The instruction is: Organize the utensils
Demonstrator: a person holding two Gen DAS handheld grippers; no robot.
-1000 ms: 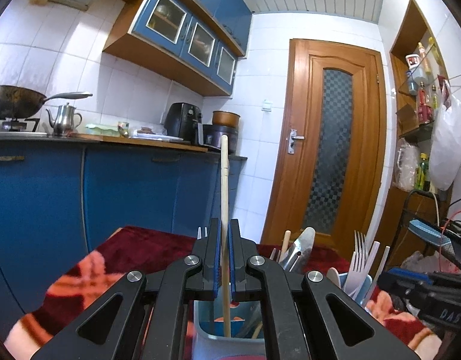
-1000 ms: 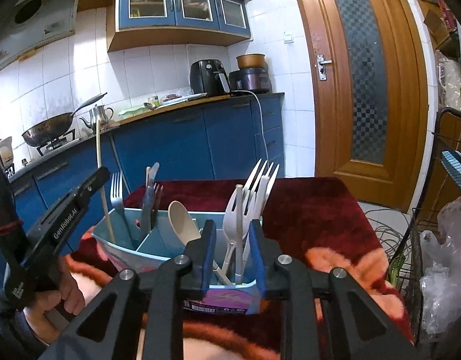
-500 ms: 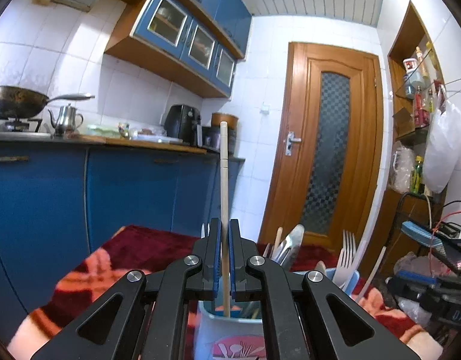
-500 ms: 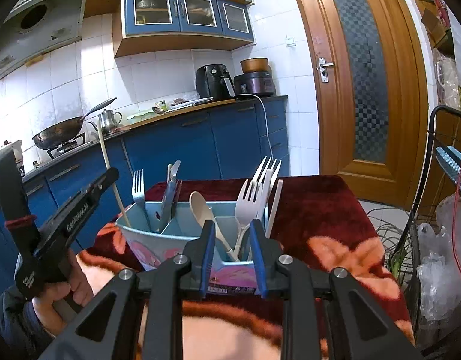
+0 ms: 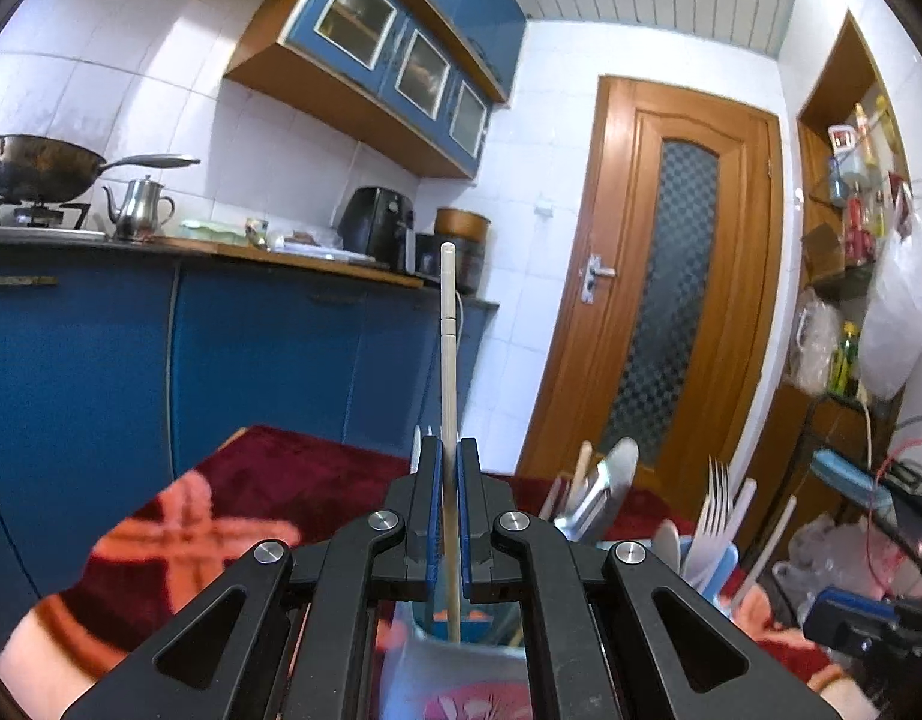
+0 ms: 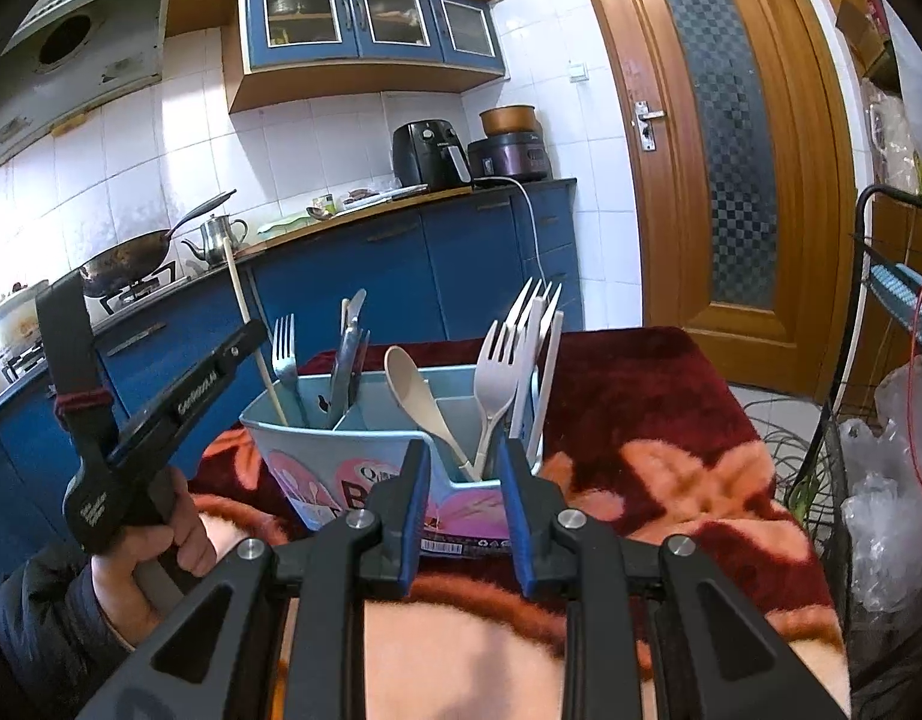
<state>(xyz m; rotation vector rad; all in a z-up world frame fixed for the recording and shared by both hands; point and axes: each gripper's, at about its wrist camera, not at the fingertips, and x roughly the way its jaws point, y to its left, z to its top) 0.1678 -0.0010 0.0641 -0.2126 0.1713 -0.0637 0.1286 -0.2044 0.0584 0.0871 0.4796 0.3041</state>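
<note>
— Dropped lower since a second ago, that chopstick? Shifted within the caddy too?

— Hardly lower. Drawn back and tipped up a little on both wrist cameras, so more of the caddy's printed front showing now from the right side. Chopstick tip down inside the leftmost compartment, as before.

— Left gripper, then?

— Clamped narrow on the chopstick, pads pressed against either side of the shaft, stick near upright. Leaning slightly in the right wrist view, with its lower end beside the metal fork.

— And the right gripper?

— Parted moderately, nothing between the fingers. Poised just in front of the caddy's near wall, not touching any utensil as far as visible.

— Sorted so far?

— Quite a lot, by the look of it. Metal fork and knives standing in the left-hand sections, pale spoon leaning across the middle, white plastic forks bunched at the right.

— Left to do?

— Probably only the release: opening the left jaws so the chopstick settles against the compartment wall. Possibly more utensils elsewhere, but none lying loose on the red blanket in either view. Bottom of the compartment hidden, so depth of the tip not readable.
</note>
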